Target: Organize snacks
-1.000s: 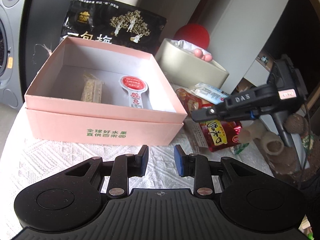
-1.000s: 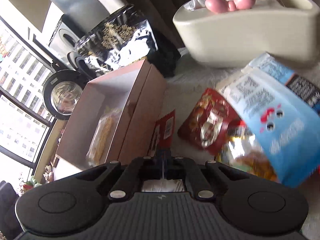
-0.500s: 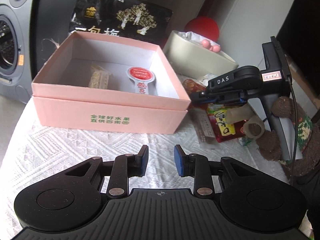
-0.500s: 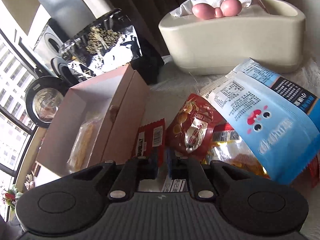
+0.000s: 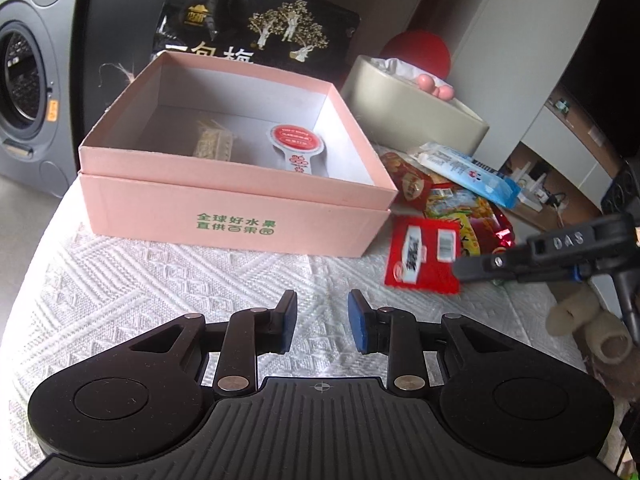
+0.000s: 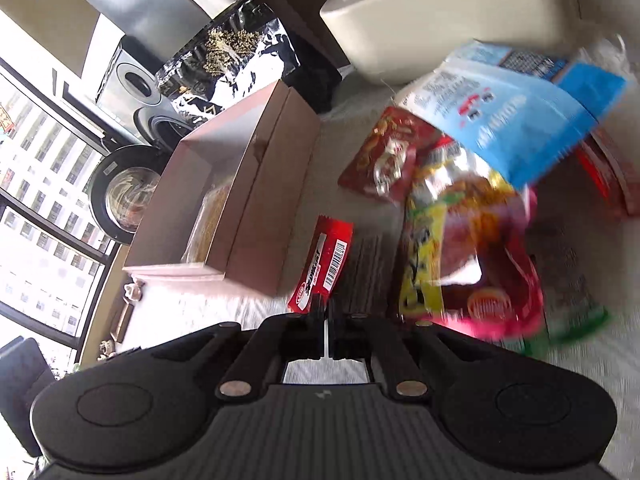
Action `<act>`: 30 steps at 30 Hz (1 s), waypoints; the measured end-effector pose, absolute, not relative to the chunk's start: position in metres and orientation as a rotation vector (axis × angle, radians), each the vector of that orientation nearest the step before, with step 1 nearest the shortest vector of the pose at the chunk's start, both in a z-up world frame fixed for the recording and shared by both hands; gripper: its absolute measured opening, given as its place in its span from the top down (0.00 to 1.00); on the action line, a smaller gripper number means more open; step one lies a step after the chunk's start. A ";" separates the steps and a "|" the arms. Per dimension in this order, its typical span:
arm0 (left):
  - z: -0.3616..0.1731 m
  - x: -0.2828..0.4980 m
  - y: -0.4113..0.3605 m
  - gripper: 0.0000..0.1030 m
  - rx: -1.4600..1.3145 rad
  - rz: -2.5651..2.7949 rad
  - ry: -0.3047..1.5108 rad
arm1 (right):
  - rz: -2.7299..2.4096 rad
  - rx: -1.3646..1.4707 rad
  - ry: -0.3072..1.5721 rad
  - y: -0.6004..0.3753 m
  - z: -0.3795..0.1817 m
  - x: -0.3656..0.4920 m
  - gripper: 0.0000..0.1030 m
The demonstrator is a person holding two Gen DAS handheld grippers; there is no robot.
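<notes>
A pink open box [image 5: 236, 204] stands on the white quilted cloth and holds a wrapped biscuit bar [image 5: 212, 145] and a red-topped sachet [image 5: 295, 148]. My right gripper [image 6: 323, 312] is shut on a flat red snack packet [image 6: 323, 266] and holds it lifted to the right of the box; it shows in the left wrist view too [image 5: 422, 255]. My left gripper [image 5: 322, 322] is open and empty, low over the cloth in front of the box. A pile of snack bags [image 6: 460, 216] lies right of the box, with a blue bag [image 6: 516, 120] on top.
A big black snack bag [image 5: 260, 32] leans behind the box. A beige tissue holder [image 5: 412, 112] stands at the back right, with a red round thing [image 5: 420, 52] behind it. A washing machine [image 5: 24, 80] is to the left. The cloth's edge curves off at the left.
My right gripper has closed on the red packet and pulled it out of the pile, toward the front. The left gripper has stayed open and drawn back slightly.
</notes>
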State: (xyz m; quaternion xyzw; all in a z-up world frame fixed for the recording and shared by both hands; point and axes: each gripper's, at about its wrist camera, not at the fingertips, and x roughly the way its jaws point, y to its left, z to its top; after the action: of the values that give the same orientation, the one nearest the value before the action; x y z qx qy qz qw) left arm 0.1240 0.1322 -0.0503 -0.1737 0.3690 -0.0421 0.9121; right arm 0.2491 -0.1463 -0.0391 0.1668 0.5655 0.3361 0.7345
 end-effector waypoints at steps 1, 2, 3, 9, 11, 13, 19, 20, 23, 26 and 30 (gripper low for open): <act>-0.049 0.123 0.130 0.70 -0.358 -0.096 0.758 | 0.761 0.388 1.263 -0.152 -0.040 0.237 0.99; -0.048 0.121 0.127 0.70 -0.357 -0.107 0.756 | 0.785 0.402 1.284 -0.157 -0.041 0.225 0.99; -0.047 0.120 0.124 0.70 -0.355 -0.118 0.755 | 0.810 0.404 1.300 -0.160 -0.042 0.213 0.99; -0.042 0.118 0.097 0.69 -0.296 -0.194 0.764 | 0.842 0.351 1.285 -0.174 -0.037 0.160 0.95; -0.040 0.117 0.083 0.69 -0.254 -0.231 0.765 | 0.801 0.323 1.229 -0.184 -0.030 0.152 0.95; -0.039 0.118 0.067 0.69 -0.205 -0.269 0.778 | 0.752 0.300 1.169 -0.194 -0.023 0.146 0.92; -0.042 0.120 0.018 0.69 -0.052 -0.346 0.771 | 0.428 -0.014 0.907 -0.205 -0.019 0.128 0.47; -0.042 0.121 0.009 0.69 -0.018 -0.349 0.765 | 0.365 -0.042 0.879 -0.207 -0.023 0.127 0.42; -0.044 0.120 -0.019 0.69 0.080 -0.377 0.753 | 0.247 -0.059 0.839 -0.217 -0.033 0.127 0.41; -0.052 0.118 -0.045 0.65 0.212 -0.386 0.747 | 0.199 -0.008 0.832 -0.226 -0.041 0.126 0.38; -0.061 0.110 -0.048 0.64 0.325 -0.311 0.743 | 0.201 0.027 0.801 -0.233 -0.045 0.118 0.34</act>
State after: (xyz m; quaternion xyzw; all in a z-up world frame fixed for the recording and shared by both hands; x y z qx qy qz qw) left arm 0.1098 -0.0485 -0.0609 0.1575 0.3598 -0.1507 0.9072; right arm 0.1176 -0.2329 -0.0451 0.0133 0.3892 0.0975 0.9159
